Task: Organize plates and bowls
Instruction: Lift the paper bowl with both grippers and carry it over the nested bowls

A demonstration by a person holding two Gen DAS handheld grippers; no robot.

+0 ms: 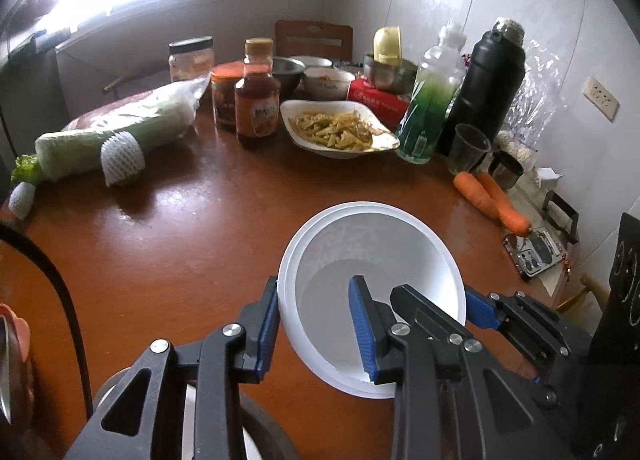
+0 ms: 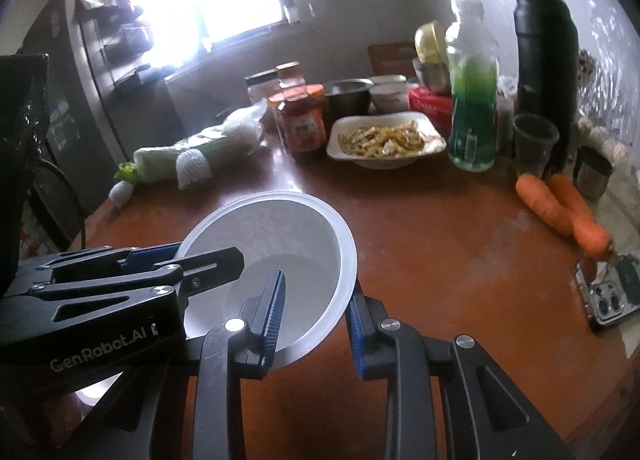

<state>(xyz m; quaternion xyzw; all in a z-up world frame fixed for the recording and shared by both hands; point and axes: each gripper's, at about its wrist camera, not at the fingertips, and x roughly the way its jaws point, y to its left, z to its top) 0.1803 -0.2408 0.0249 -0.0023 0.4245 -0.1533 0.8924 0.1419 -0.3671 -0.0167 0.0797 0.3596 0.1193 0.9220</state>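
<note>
You are holding the white bowl (image 1: 372,260) between both tools, left tool (image 1: 316,324) and right tool (image 2: 316,324) clamping opposite rims, above the worktop (image 1: 160,244).

White bowl (image 1: 372,260), plain and empty, round with a flat bottom and sloping wall. Appeared as two nested bowls: a second rim edge showed just outside the first along the far and left side. Tilted, mouth turned toward the cameras. Clamped at the rim from two sides, a blue pad inside and another outside on each, above the brown table (image 1: 180,219) at its near part. Same bowl (image 2: 272,260) from the right wrist view: translucent white, rim doubled along the top, interior clean. Well apart from the crowded dishes farther back.
</note>
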